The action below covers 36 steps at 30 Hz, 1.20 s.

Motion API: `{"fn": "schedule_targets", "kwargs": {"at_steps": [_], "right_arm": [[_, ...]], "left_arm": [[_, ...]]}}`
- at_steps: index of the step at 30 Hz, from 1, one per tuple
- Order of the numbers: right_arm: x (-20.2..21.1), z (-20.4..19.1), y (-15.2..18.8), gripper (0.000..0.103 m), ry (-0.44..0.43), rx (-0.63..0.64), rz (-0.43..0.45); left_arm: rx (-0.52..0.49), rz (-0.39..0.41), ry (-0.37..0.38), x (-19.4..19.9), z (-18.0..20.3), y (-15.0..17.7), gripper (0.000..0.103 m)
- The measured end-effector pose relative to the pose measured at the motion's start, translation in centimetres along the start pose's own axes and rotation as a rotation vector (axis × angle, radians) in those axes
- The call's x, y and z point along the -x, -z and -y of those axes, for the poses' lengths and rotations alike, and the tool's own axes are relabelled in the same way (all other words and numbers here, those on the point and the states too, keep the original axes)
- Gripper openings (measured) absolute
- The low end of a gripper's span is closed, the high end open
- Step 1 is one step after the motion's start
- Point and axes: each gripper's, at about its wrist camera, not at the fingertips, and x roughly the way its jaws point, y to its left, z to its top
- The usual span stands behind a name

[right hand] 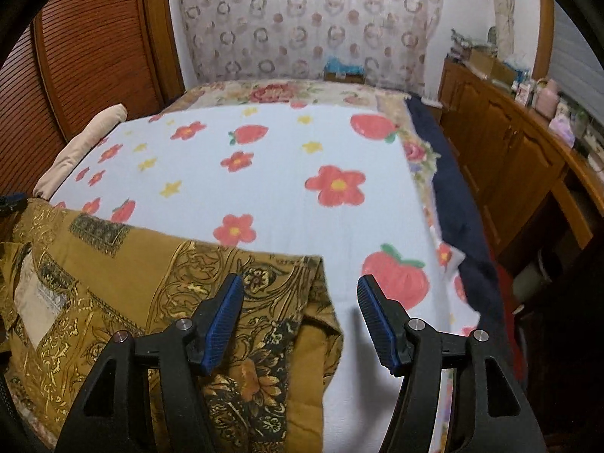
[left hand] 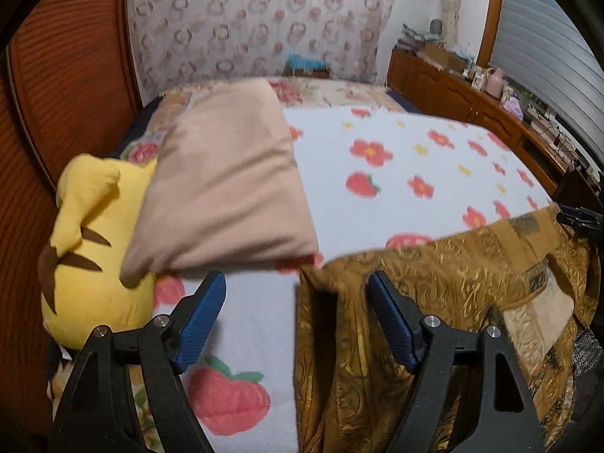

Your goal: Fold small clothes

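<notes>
A mustard-gold patterned garment (left hand: 434,294) lies on the near part of a bed covered with a white blanket printed with red flowers and strawberries (left hand: 396,173). It also shows in the right wrist view (right hand: 132,302). My left gripper (left hand: 296,287) is open and empty, hovering over the garment's left edge. My right gripper (right hand: 300,290) is open and empty over the garment's right edge. The right gripper's black tip (left hand: 577,219) shows at the garment's far right in the left wrist view.
A beige pillow (left hand: 226,188) and a yellow plush toy (left hand: 94,245) lie at the bed's left side. A wooden headboard panel (left hand: 56,94) stands on the left. A wooden cabinet (right hand: 509,158) with clutter runs along the right. A dark blue sheet (right hand: 464,207) hangs over the right bed edge.
</notes>
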Motion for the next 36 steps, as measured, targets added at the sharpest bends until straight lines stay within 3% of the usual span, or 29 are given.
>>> {"fn": "schedule_targets", "kwargs": {"at_steps": [4,9,14,17,18,20,21,25,36], "right_arm": [[-0.2,0.1,-0.3,0.065,-0.003,0.009,-0.024],[-0.4,0.5,-0.7,0.065,-0.033,-0.003,-0.044],[-0.3,0.5,-0.7,0.063,-0.048,0.006,-0.047],[-0.8,0.2,-0.4,0.050,-0.058,0.033,-0.048],[-1.0,0.1,-0.3,0.037,-0.064,0.040,-0.048],[-0.8,0.0,-0.1,0.019,-0.102,0.049,-0.050],[-0.8,0.0,-0.1,0.011,-0.123,0.048,-0.051],[1.3,0.3,0.2,0.009,-0.197,0.019,0.000],[18.2,0.0,-0.9,0.007,-0.210,0.039,0.393]], "left_arm": [[-0.002,-0.024,0.006,-0.6,0.0,0.5,0.076],[-0.023,-0.038,0.040,-0.9,0.6,1.0,0.055],[-0.030,-0.041,0.057,-1.1,0.7,1.0,0.045],[-0.042,-0.038,0.081,-1.0,1.0,1.1,0.029],[-0.052,-0.031,0.081,-0.9,1.2,1.1,0.018],[-0.085,-0.020,0.093,-0.3,1.8,1.2,0.007],[-0.089,0.009,0.086,0.5,2.2,1.2,0.006],[-0.066,0.127,0.130,5.0,3.0,0.9,0.005],[-0.062,0.470,0.204,19.7,4.8,-2.2,0.004]]}}
